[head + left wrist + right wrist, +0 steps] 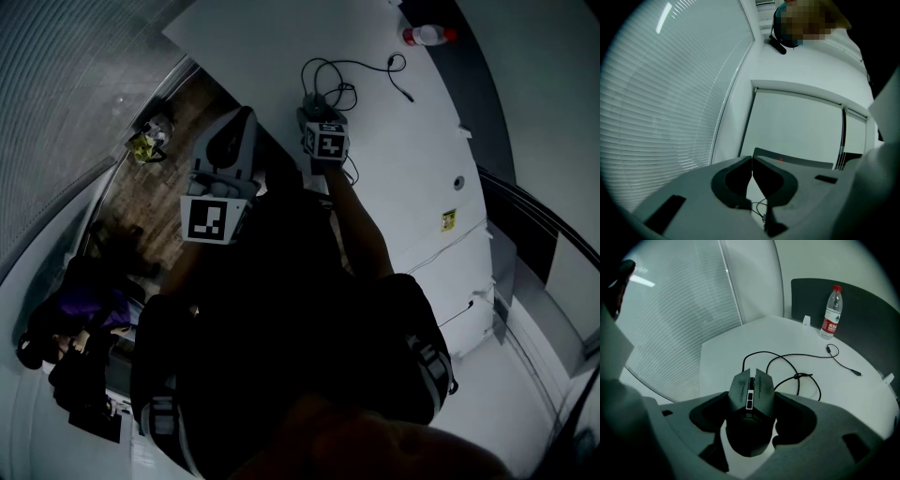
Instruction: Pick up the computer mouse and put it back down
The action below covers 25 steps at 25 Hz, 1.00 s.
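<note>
The computer mouse (pixel 751 390) is seen in the right gripper view between the jaws of the right gripper (pixel 752 404), which are clamped on its two flanks; its buttons point to 12 o'clock. The mouse lies at the near edge of the white bench (pixel 740 345). Whether its underside has left the bench cannot be told from any view. Its cable (pixel 797 377) runs off in loose loops toward 1 o'clock.

The left gripper (pixel 752 161) is held away from the bench, toward the window blinds (pixel 670 103), with its jaws together and nothing between them.

The step in hand is judged to be the grasp, with the lift either just begun or about to begin. A short, straight lift is called for next, kept low enough that the cable's slack is not used up. The mouse is then to be lowered level onto the bench before the jaws are parted.

A water bottle (pixel 830 312) with a red cap stands at 1 o'clock from the mouse. White writing is carried on its red label (pixel 829 325), but it is too small to be read. A yellow sticker (pixel 449 219) is seen in the head view at 4 o'clock from the right gripper, and its print is likewise unreadable.
</note>
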### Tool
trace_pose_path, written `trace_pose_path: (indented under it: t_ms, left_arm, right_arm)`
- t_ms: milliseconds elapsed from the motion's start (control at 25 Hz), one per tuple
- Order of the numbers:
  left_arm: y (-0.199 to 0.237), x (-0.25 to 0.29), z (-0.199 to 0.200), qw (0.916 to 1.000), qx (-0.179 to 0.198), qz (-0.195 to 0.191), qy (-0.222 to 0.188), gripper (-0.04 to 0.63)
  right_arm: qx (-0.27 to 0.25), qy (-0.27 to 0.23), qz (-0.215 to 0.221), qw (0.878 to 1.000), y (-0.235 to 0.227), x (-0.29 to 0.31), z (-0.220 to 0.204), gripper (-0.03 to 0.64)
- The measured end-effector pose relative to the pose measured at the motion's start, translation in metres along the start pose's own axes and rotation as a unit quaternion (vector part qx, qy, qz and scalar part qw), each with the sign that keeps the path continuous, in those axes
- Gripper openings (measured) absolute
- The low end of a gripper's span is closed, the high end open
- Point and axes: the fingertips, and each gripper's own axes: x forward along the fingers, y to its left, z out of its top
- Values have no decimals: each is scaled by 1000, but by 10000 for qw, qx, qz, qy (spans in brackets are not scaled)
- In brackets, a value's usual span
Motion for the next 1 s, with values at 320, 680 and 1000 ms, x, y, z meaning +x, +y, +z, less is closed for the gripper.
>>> trace_pose_path:
  t_ms: [320,680,1000]
  left_arm:
    - [3,-1,-3,9999,-85,75,8,8]
    - [11,-2,-11,9997,-158,147,80,8]
    - [11,-5,-12,9994,-188,258,98,8]
  right_arm:
    - [-64,270,-10,9996,0,13,-14,295]
    - [-96,489,-50,9987,3,25,-21,295]
    - [-143,606,-120,9980,-5,32,-24,295]
